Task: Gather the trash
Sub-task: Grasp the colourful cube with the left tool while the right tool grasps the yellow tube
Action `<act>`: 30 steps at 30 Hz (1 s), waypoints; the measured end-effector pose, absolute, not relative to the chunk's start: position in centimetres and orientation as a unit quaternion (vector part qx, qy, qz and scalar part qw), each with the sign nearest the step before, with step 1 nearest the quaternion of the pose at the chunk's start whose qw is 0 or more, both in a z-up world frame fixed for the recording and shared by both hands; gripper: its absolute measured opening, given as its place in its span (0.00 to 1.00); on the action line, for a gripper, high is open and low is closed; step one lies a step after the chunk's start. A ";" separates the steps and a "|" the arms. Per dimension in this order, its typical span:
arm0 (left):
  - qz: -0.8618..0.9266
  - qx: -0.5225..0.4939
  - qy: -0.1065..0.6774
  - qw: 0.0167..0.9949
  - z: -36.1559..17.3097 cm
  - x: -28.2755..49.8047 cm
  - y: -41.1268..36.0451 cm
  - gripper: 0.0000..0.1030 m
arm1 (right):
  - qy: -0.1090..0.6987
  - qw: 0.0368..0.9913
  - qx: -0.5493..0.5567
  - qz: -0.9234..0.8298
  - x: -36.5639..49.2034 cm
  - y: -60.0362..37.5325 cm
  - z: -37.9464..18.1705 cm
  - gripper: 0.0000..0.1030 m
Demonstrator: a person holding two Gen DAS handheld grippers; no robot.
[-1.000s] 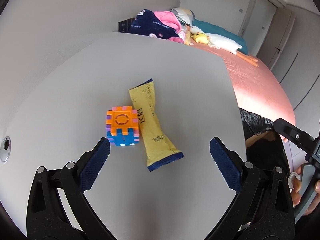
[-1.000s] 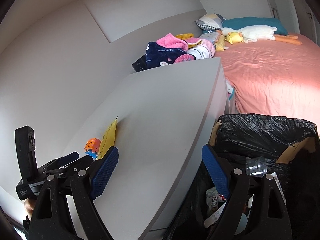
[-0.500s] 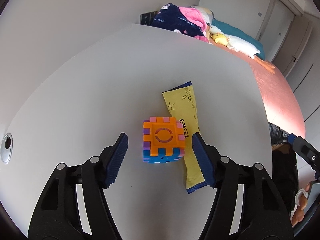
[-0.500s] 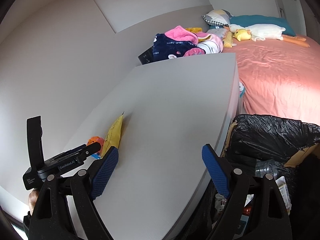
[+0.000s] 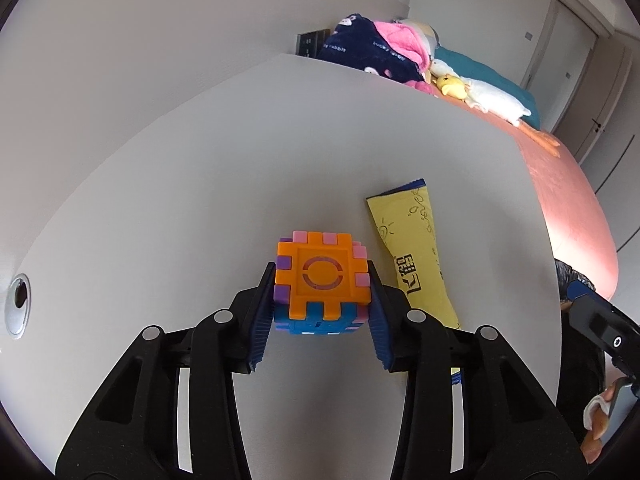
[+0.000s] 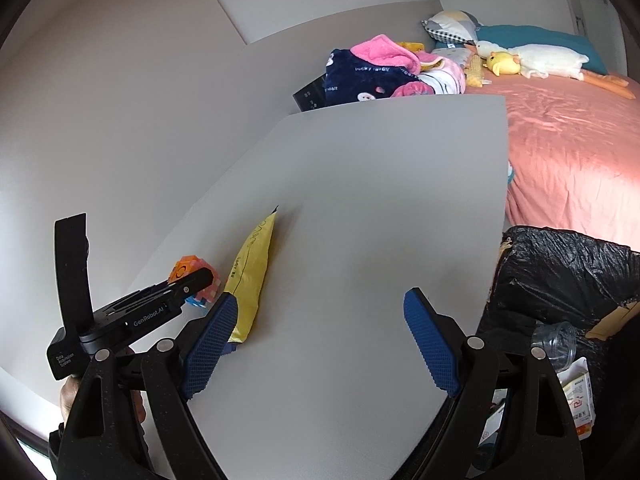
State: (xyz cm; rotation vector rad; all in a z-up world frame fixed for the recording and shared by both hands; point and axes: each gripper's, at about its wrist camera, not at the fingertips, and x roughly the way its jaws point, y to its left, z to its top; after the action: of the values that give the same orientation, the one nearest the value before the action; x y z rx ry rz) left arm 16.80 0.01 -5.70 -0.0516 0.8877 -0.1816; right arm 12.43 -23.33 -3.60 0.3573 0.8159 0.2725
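The left gripper (image 5: 322,305) has its two blue ribbed pads pressed against opposite sides of a small cube of interlocking plastic pieces with an orange top, pink and purple tabs and a blue lower face (image 5: 322,282), clamped tight on it over the pale grey tabletop (image 5: 200,208). Just to the right of the cube, a flat yellow snack wrapper with dark blue crimped ends (image 5: 416,264) lies lengthwise on the table, its near end partly hidden behind the gripper's right finger. The right gripper (image 6: 320,344) hangs wide open above the near part of the table with nothing between its blue pads. In the right wrist view, a black plastic bin bag in a cardboard box (image 6: 568,272) stands off the table's right edge, with a clear plastic cup (image 6: 554,340) and printed packets inside. Beyond the table are a pink-covered bed (image 6: 572,152), a heap of navy and pink clothes (image 6: 372,72) and a white plush goose (image 6: 548,62).
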 end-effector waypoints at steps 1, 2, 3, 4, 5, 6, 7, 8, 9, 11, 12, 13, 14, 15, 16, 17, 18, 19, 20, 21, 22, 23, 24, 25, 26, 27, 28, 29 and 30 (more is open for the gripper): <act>-0.083 -0.027 0.426 0.901 -5.4 16.8 0.4 0.40 | 0.395 0.893 0.169 0.134 12.6 -23.0 -3.7 0.83; -0.081 -0.031 0.423 0.902 -5.2 16.8 0.8 0.40 | 0.396 0.893 0.166 0.137 12.8 -22.5 -3.7 0.83; -0.078 -0.034 0.422 0.903 -4.9 16.7 1.2 0.40 | 0.397 0.892 0.164 0.141 12.9 -22.0 -3.7 0.83; -0.074 -0.037 0.420 0.904 -4.8 16.7 1.6 0.40 | 0.398 0.891 0.162 0.144 13.1 -21.6 -3.7 0.83; -0.070 -0.040 0.419 0.904 -4.6 16.7 2.0 0.40 | 0.400 0.891 0.159 0.148 13.4 -21.1 -3.7 0.83; -0.065 -0.044 0.418 0.905 -4.4 16.7 2.5 0.40 | 0.402 0.889 0.158 0.151 13.6 -20.7 -3.7 0.83; -0.061 -0.048 0.417 0.906 -4.3 16.7 2.9 0.40 | 0.404 0.888 0.156 0.155 13.9 -20.2 -3.7 0.83; -0.057 -0.050 0.416 0.906 -4.2 16.7 3.3 0.40 | 0.406 0.887 0.154 0.157 14.1 -19.8 -3.8 0.83; -0.052 -0.051 0.414 0.907 -4.0 16.6 3.7 0.40 | 0.409 0.886 0.151 0.159 14.4 -19.3 -3.8 0.83; -0.044 -0.058 0.412 0.908 -3.8 16.5 4.6 0.40 | 0.412 0.885 0.145 0.162 14.8 -18.4 -3.9 0.83; -0.040 -0.062 0.411 0.908 -3.8 16.5 5.0 0.40 | 0.414 0.884 0.141 0.164 15.1 -17.9 -4.0 0.83; -0.036 -0.065 0.412 0.908 -3.7 16.6 5.4 0.40 | 0.417 0.883 0.140 0.165 15.2 -17.5 -4.2 0.83; -0.031 -0.067 0.412 0.908 -3.8 16.6 5.8 0.40 | 0.419 0.882 0.138 0.166 15.5 -17.1 -4.3 0.83; -0.027 -0.068 0.413 0.908 -3.8 16.6 6.1 0.40 | 0.421 0.881 0.137 0.165 15.7 -16.7 -4.4 0.83; -0.023 -0.070 0.413 0.908 -3.8 16.6 6.4 0.40 | 0.423 0.881 0.136 0.165 16.0 -16.4 -4.5 0.83; -0.019 -0.071 0.414 0.907 -3.8 16.6 6.8 0.40 | 0.424 0.880 0.135 0.165 16.2 -16.1 -4.5 0.83; -0.015 -0.072 0.414 0.907 -3.8 16.6 7.1 0.40 | 0.426 0.880 0.133 0.164 16.6 -15.8 -4.6 0.83; -0.012 -0.072 0.414 0.907 -3.9 16.6 7.3 0.40 | 0.428 0.879 0.131 0.162 16.9 -15.4 -4.7 0.82; -0.008 -0.073 0.414 0.907 -3.9 16.6 7.6 0.40 | 0.431 0.878 0.127 0.162 17.2 -15.1 -4.8 0.80; -0.007 -0.074 0.416 0.906 -3.9 16.6 7.7 0.40 | 0.435 0.878 0.122 0.159 17.5 -14.8 -4.9 0.78; -0.006 -0.075 0.416 0.906 -4.0 16.6 7.9 0.40 | 0.439 0.877 0.118 0.157 17.8 -14.4 -5.1 0.77; -0.004 -0.076 0.417 0.906 -4.0 16.6 8.1 0.40 | 0.443 0.876 0.115 0.155 18.1 -14.2 -5.2 0.75; -0.002 -0.079 0.417 0.906 -4.0 16.7 8.2 0.40 | 0.447 0.874 0.112 0.153 18.3 -14.0 -5.4 0.73; -0.001 -0.081 0.418 0.905 -4.1 16.6 8.4 0.40 | 0.449 0.874 0.109 0.152 18.5 -13.8 -5.6 0.72; -0.001 -0.082 0.418 0.905 -4.1 16.8 8.5 0.40 | 0.452 0.873 0.104 0.149 18.7 -13.6 -5.7 0.71; -0.001 -0.085 0.420 0.904 -4.1 16.8 8.6 0.40 | 0.453 0.874 0.099 0.146 18.7 -13.5 -5.8 0.71; -0.003 -0.088 0.421 0.903 -4.1 16.8 8.7 0.40 | 0.453 0.875 0.095 0.144 18.8 -13.4 -5.9 0.70; -0.005 -0.090 0.421 0.902 -4.1 16.8 8.7 0.40 | 0.453 0.875 0.092 0.142 18.9 -13.3 -5.9 0.67; -0.004 -0.090 0.420 0.903 -4.1 16.8 8.8 0.40 | 0.456 0.875 0.084 0.140 19.1 -13.2 -6.0 0.62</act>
State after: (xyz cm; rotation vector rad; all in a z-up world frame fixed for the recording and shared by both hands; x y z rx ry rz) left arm 16.81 8.79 -4.05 -0.1868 0.8689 -0.0085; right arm 19.06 -13.17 -6.05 0.1763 0.9519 0.2922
